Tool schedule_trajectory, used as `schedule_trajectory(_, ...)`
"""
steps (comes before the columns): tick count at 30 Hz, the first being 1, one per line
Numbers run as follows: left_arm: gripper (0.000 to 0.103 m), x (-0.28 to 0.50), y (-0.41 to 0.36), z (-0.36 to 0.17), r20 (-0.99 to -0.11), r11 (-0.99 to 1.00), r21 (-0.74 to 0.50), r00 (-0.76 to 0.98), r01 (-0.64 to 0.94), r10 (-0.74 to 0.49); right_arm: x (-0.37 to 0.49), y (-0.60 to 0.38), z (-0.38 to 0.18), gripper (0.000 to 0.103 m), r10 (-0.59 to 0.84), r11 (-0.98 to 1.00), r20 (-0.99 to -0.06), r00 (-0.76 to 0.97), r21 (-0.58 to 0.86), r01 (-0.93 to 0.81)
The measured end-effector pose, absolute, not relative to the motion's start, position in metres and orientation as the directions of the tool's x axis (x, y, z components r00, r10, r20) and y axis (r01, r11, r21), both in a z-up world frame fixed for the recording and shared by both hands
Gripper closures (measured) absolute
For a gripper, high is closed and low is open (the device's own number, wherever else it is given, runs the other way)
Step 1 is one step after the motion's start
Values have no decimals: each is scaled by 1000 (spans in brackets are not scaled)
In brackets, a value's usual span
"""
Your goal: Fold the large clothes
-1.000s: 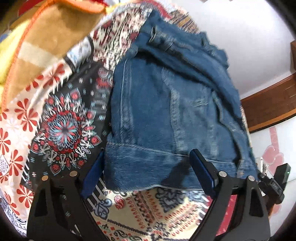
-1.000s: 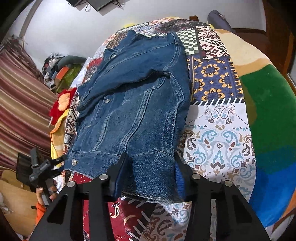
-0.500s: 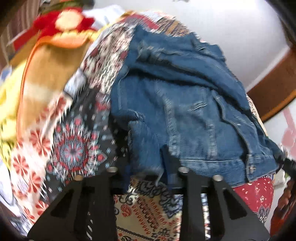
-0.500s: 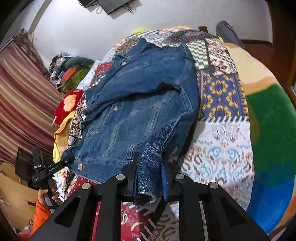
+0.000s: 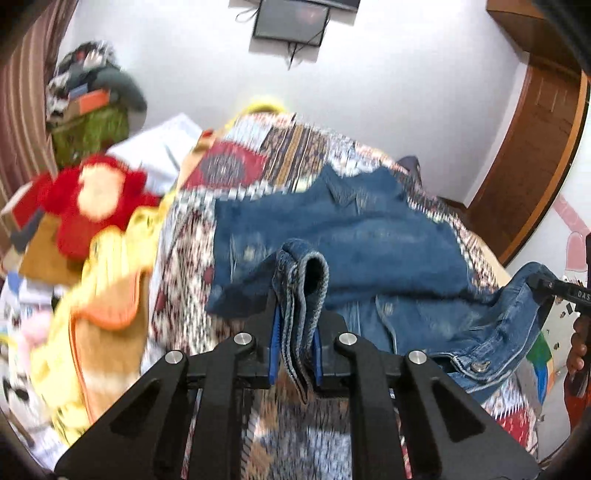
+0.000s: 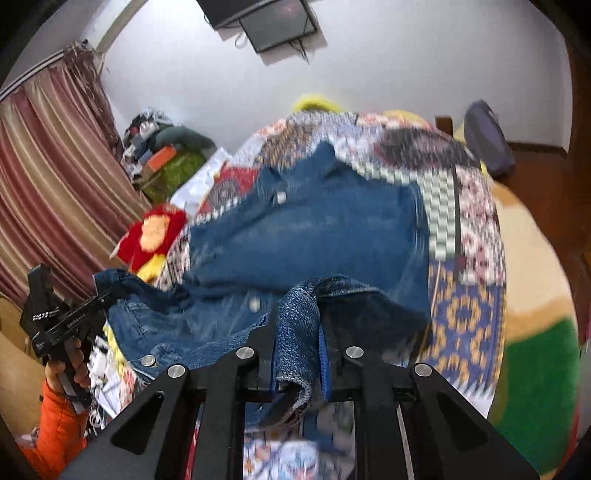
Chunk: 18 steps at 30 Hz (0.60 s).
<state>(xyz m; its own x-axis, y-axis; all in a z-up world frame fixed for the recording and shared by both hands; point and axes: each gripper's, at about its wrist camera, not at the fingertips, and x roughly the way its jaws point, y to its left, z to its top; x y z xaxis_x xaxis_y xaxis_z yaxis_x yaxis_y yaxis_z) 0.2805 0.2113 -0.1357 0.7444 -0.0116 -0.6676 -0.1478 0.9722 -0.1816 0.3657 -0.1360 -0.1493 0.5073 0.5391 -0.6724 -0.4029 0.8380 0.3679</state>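
Observation:
A blue denim jacket [image 5: 369, 236] [image 6: 314, 229] lies on a patchwork bedspread [image 5: 288, 155] [image 6: 461, 306], its near hem lifted off the bed. My left gripper [image 5: 295, 306] is closing on a bunched fold of the hem's left corner, its blue pads pressing the denim. My right gripper [image 6: 299, 332] is likewise closing on the hem's right corner, with cloth hanging down between the pads. Each view shows the other gripper at its edge, holding the jacket: the right gripper [image 5: 533, 282] and the left gripper [image 6: 105, 293]. Both pictures are blurred by motion.
A red and yellow plush toy [image 5: 92, 199] [image 6: 155, 232] and yellow-orange blankets [image 5: 110, 295] lie left of the jacket. A pile of clutter [image 5: 88, 103] stands by the striped curtain [image 6: 55, 184]. A screen [image 5: 291, 18] hangs on the white wall. A wooden door [image 5: 535, 147] is at the right.
Both grippers went from open around the flat hem to shut on it, then rose, lifting the hem corners off the bed. The views tipped up toward the far wall.

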Motion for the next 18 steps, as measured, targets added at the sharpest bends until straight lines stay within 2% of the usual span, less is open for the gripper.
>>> schedule_trajectory(9,90,367,235,-106,-604,961,-211,797,-178,15,452,-122,-116,91,504,864,-616,605,341,-372)
schedule_trajectory(14,90,413,257,-114,-610,944,-241,792,-225,33,511,-111,-118,92,489,872,-615,618,358,-334)
schedule_trajectory(18,90,449,271,-136,-643,932,-254,765,-257,35,564,-93,-134,92,456,890,-650,607,326,-320)
